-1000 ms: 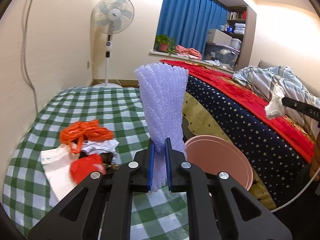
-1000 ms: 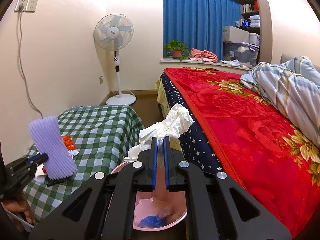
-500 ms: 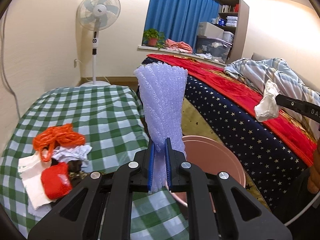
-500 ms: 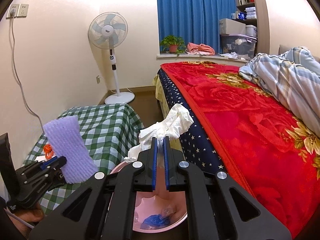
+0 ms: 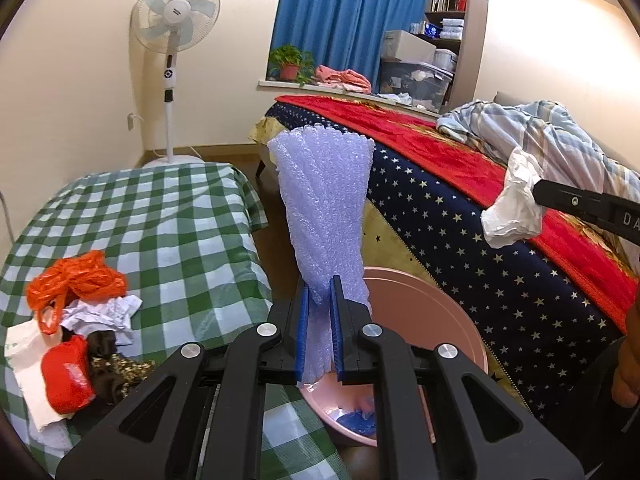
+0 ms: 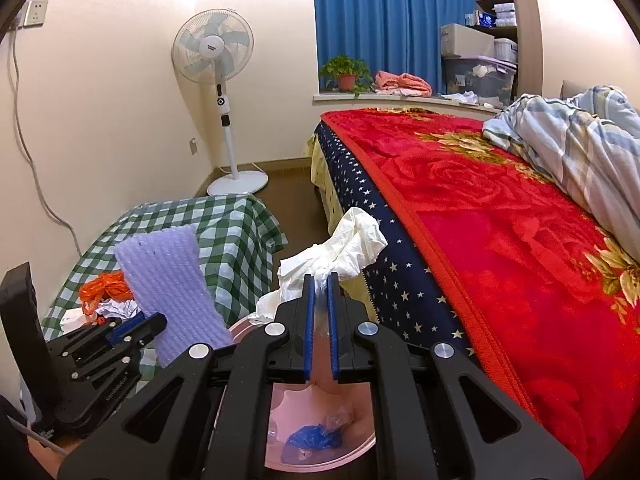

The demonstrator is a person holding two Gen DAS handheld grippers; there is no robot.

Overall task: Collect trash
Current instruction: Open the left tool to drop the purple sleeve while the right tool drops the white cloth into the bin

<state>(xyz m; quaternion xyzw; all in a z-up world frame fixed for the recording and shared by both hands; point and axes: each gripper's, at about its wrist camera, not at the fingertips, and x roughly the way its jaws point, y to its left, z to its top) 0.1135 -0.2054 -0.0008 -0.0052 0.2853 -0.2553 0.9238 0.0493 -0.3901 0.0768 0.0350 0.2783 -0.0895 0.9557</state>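
Note:
My left gripper (image 5: 319, 292) is shut on a lilac foam net sleeve (image 5: 326, 208) that stands upright over the near rim of a pink bin (image 5: 432, 304). In the right wrist view the same sleeve (image 6: 172, 292) hangs at the left edge of the bin (image 6: 320, 432). My right gripper (image 6: 320, 284) is shut on a crumpled white plastic bag (image 6: 344, 248), held above the bin opening. Blue scraps (image 6: 312, 438) lie in the bin's bottom. More trash sits on the green checked table (image 5: 160, 224): an orange net (image 5: 76, 280), white paper (image 5: 104, 314) and a red wrapper (image 5: 66, 374).
A bed with a red blanket (image 6: 500, 240) and a starry navy side (image 5: 500, 280) runs along the right, close to the bin. A standing fan (image 5: 176, 40) is by the far wall. A striped quilt (image 6: 580, 140) lies on the bed. A hand (image 5: 628, 360) shows at the right edge.
My left gripper has carried the foam sleeve rightward, off the table and over the bin's rim. The right gripper with the white bag has shifted only slightly.

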